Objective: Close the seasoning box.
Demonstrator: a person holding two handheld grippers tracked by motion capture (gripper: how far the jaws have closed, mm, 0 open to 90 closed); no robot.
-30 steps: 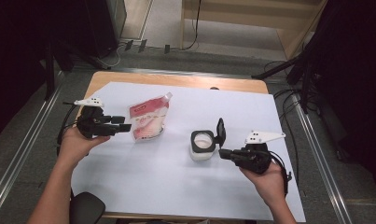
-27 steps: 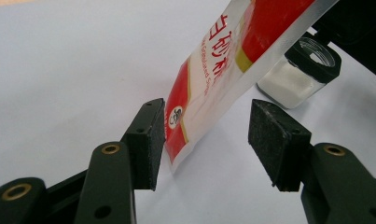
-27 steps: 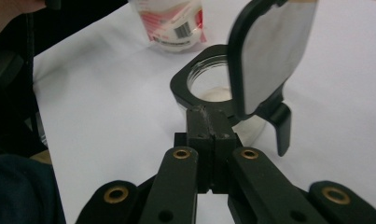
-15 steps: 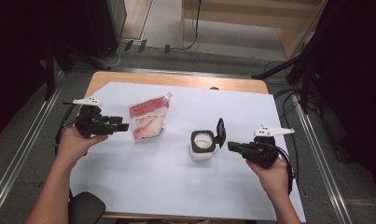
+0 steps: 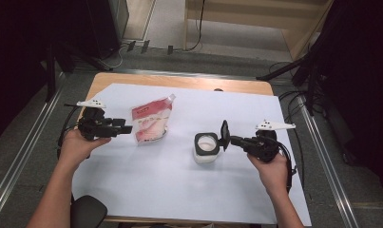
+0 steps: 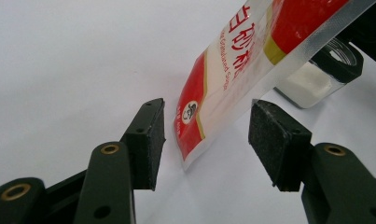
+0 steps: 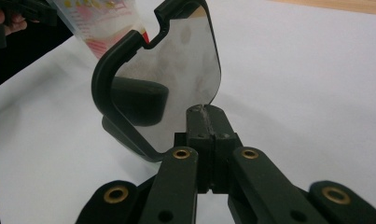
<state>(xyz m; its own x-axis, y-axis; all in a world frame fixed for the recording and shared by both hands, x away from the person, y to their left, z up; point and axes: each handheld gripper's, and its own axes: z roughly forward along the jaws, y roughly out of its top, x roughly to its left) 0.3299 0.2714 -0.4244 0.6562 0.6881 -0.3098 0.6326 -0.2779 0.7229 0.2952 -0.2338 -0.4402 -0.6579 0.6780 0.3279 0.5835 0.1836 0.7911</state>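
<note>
Your left claw (image 5: pixel 128 129) is standing about half open, and the lower corner of the red and white sugar pouch (image 5: pixel 151 122) is lying between its pads (image 6: pixel 150 140), but the pads are not pressing on it, so you are holding nothing there yet. The pouch is lying to the left of the glass jar (image 5: pixel 206 148) on the counter (image 5: pixel 146 190), with its long axis running away from you and its spout corner at the far end. Your right claw (image 5: pixel 228 138) is fully closed on the edge of the jar's black-framed lid (image 7: pixel 176 74), keeping it upright just beside the jar, on its right. The jar is standing open with white sugar inside. The pouch is lying straight ahead of the left claw, so I think this hand is the nearer one for gripping.
</note>
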